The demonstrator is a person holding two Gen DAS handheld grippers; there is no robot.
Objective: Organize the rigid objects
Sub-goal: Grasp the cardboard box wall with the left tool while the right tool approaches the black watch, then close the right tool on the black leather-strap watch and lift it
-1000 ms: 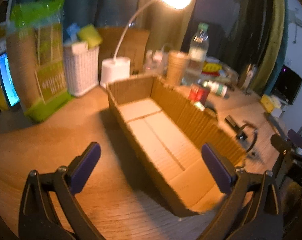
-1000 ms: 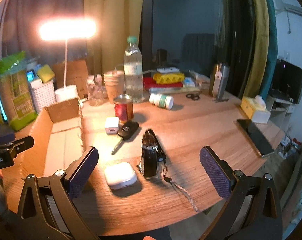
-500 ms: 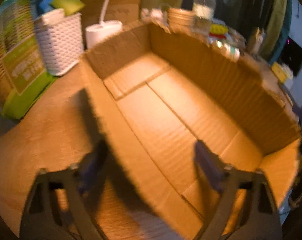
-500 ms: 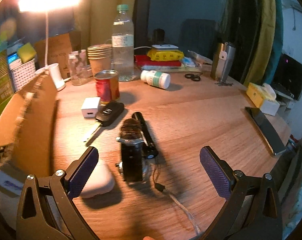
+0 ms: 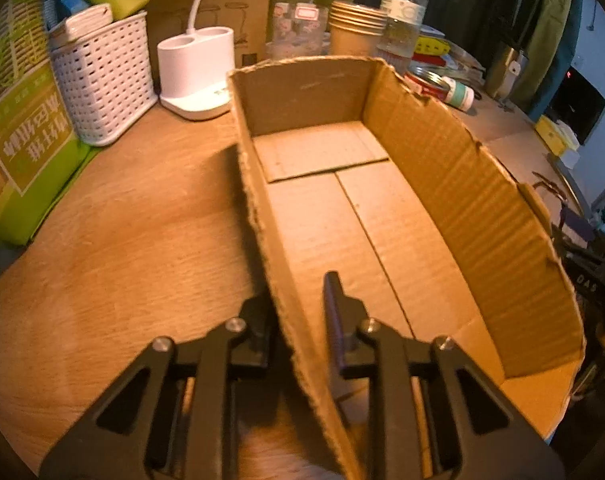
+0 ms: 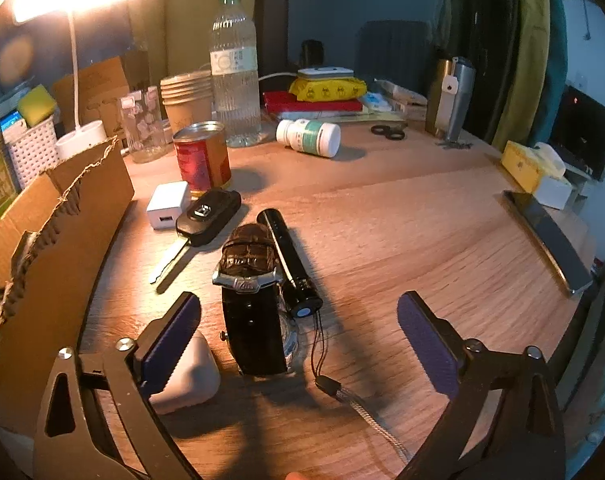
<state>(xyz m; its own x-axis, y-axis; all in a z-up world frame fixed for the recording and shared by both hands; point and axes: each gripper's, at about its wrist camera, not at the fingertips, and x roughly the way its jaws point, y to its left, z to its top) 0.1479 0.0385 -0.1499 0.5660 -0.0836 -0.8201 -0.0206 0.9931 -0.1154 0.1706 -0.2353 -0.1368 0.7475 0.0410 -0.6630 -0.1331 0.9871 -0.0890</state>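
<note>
An empty open cardboard box point(image 5: 462, 200) lies on the wooden table. My left gripper point(image 5: 296, 304) straddles its left wall near the front, jaws closing, one finger outside and one inside, pads against the cardboard. My right gripper point(image 6: 298, 304) hangs open just above a black watch point(image 6: 254, 304) with a brown strap. A black flashlight point(image 6: 288, 256) lies against the watch's right side. A white earbuds case point(image 6: 186, 376) sits under the right gripper's left finger. A car key point(image 6: 206, 218) and a white charger point(image 6: 167, 206) lie further back, beside the box point(image 6: 62, 216).
A red can point(image 6: 201, 158), water bottle point(image 6: 234, 68), paper cups point(image 6: 186, 100) and a pill bottle point(image 6: 308, 136) stand behind. A phone point(image 6: 550, 236) lies at the right edge. A white basket point(image 5: 102, 80) and lamp base point(image 5: 196, 72) stand left of the box.
My left gripper came forward and down over the box's left wall and its jaws closed onto it. My right gripper sank closer to the watch, still open.
</note>
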